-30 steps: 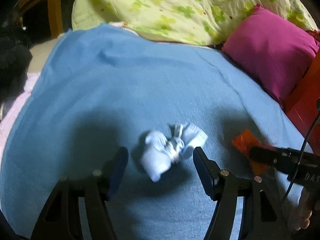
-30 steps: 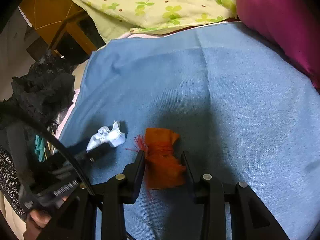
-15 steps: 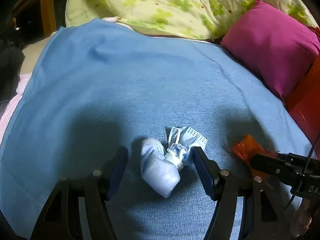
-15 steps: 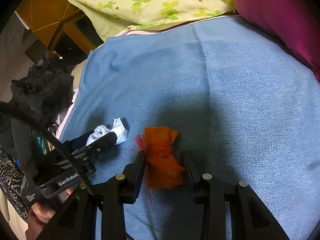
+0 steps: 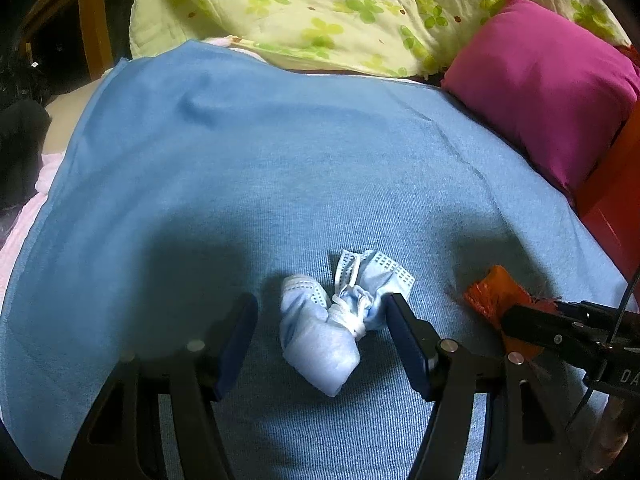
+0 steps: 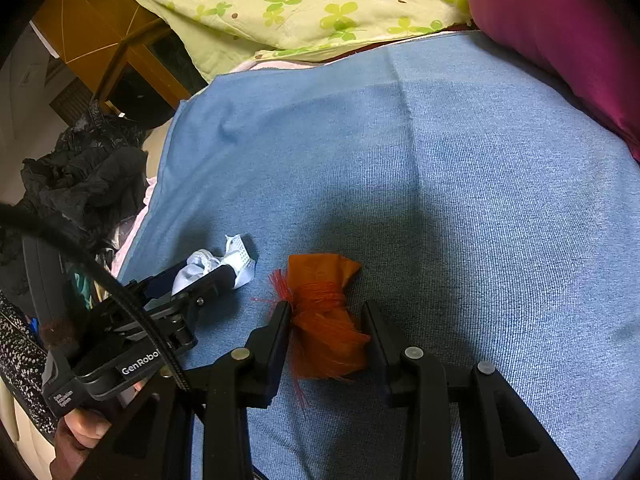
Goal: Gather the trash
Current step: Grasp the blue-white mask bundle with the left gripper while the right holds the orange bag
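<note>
Crumpled mask (image 5: 336, 320) between wide left jaws; orange wad (image 6: 326, 320) pinched by right jaws.

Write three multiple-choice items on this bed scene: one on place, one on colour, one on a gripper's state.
1. Where does the crumpled pale blue face mask lie?
A) on the magenta pillow
B) on the blue blanket
C) on the floor

2. What colour is the tied bundle of cloth?
A) orange
B) green
C) white

3. How does the left gripper stand?
A) shut on the mask
B) open around the mask
C) holding the pillow

Answers: 1 B, blanket shows all round it. 2 A, orange between the right gripper's fingers. 3 B, a gap shows beside one finger.
</note>
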The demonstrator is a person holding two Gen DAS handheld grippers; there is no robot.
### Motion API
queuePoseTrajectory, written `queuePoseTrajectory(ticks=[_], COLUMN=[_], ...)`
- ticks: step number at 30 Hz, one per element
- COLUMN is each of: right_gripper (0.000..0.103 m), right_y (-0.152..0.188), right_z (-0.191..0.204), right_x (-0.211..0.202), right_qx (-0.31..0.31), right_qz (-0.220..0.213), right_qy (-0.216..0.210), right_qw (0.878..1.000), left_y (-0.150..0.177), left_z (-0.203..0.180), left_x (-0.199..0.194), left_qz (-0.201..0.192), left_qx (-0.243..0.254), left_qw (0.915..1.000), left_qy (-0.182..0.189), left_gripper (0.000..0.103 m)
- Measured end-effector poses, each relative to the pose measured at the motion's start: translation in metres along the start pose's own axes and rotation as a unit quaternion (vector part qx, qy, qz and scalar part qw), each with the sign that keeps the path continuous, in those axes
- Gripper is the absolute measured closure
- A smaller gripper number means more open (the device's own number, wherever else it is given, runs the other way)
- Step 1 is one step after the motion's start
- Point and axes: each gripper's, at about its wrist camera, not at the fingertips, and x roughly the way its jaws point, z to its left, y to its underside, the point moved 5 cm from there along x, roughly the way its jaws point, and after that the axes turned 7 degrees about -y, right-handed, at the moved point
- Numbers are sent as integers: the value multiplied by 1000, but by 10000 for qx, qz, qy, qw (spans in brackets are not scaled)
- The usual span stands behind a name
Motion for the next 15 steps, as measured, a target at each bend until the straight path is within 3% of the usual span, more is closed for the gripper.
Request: queuePoseTrajectory(ticks=[15], right_gripper=[64], right_y=[1], right_z=[-1], right_x=[2], right_qx=[28], right_qz=[8], right_qy=[-49], right_qw=[10000], left_y=[6], left_z=[-2], left_x=[6], left_qz=[252], left_qx=[61], left_qw=[9995], left_qy=[154], left_gripper=[35])
